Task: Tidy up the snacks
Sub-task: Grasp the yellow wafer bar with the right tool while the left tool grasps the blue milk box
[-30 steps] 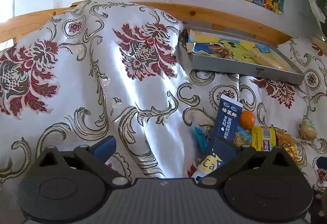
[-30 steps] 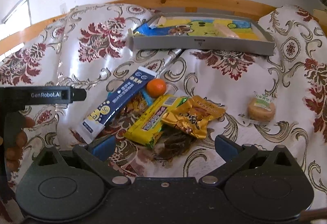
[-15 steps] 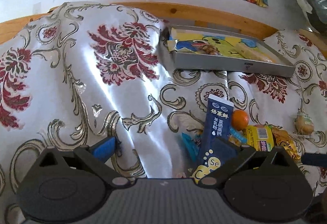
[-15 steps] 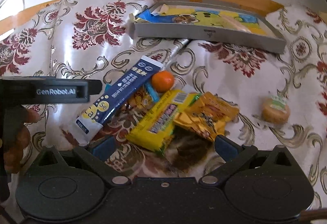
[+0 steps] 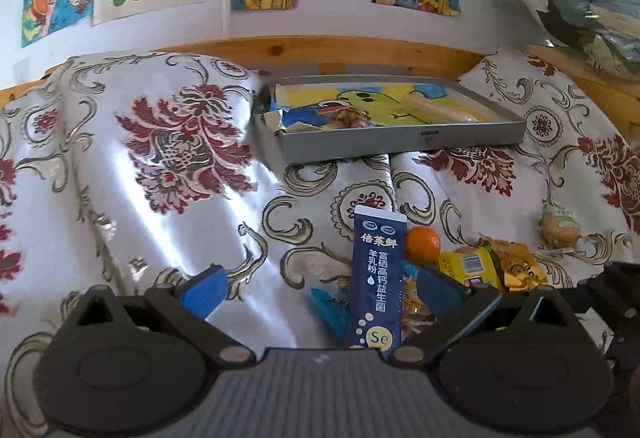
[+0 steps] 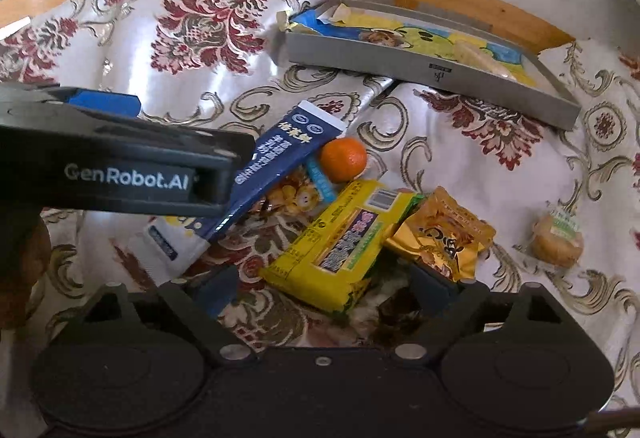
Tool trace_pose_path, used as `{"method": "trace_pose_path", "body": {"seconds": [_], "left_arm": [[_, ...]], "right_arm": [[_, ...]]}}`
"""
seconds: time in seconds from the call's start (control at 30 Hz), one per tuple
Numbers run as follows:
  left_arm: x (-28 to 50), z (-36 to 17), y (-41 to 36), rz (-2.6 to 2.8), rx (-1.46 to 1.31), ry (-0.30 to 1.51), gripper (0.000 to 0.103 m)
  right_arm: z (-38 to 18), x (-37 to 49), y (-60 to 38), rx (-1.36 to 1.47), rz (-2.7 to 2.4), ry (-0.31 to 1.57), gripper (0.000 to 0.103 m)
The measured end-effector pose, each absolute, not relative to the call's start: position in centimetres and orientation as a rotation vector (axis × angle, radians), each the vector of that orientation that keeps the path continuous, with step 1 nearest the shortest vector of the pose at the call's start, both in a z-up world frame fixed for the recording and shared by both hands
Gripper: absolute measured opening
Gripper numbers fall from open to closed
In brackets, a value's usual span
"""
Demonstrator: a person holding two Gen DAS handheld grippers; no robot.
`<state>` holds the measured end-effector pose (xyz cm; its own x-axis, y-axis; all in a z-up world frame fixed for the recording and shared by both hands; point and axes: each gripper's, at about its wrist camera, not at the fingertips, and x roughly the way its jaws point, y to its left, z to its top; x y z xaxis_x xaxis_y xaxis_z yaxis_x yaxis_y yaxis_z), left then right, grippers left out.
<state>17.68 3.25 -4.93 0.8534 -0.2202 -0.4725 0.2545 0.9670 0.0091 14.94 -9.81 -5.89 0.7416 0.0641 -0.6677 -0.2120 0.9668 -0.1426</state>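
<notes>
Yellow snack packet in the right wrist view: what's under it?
The yellow snack packet overlaps the gold pouch at its right edge, and its near end lies on a dark wrapper. Whatever else sits beneath its middle is covered.

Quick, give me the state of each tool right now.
Left tool: open, holding nothing, blue packet lies between its fingers.
Right tool: open, holding nothing, over the yellow packet.

I'm counting one grey tray [image 6: 432,68], one navy stick sachet [image 6: 280,162], one orange [image 6: 343,159], one yellow bar pack [image 6: 340,242], one gold pouch [image 6: 444,234], one round wrapped cake [image 6: 557,240], one small blue packet [image 6: 321,180], and I'm seeing two grippers, left [image 5: 320,288] and right [image 6: 326,284]
</notes>
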Motion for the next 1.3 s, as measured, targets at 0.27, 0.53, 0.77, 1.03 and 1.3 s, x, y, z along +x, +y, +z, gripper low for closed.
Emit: {"method": "trace_pose_path", "body": {"seconds": [0.27,0.53,0.77,1.03,1.3], "left_arm": [[19.7,-5.2,3.4,-0.316,0.010,0.551,0.099],[19.5,-5.5,2.0,-0.378,0.097,0.575,0.089],[19.5,-6.1,1.2,-0.397,0.128,0.600,0.081],[19.6,-6.7,0.7,-0.411,0.166,0.624,0.062],[19.4,-7.1,-0.2,-0.408,0.232,0.613,0.060]], "right_arm": [[-6.3,16.2,-8.9,-0.289,0.109,0.709,0.088],[-6.6,16.7,-8.2,-0.352,0.073,0.699,0.078],[-6.4,16.2,-9.5,-0.333,0.066,0.708,0.061],[-5.8,16.0,-11.9,-0.322,0.043,0.695,0.055],[-6.5,16.9,-11.5,-0.415,0.080,0.688,0.056]]}}
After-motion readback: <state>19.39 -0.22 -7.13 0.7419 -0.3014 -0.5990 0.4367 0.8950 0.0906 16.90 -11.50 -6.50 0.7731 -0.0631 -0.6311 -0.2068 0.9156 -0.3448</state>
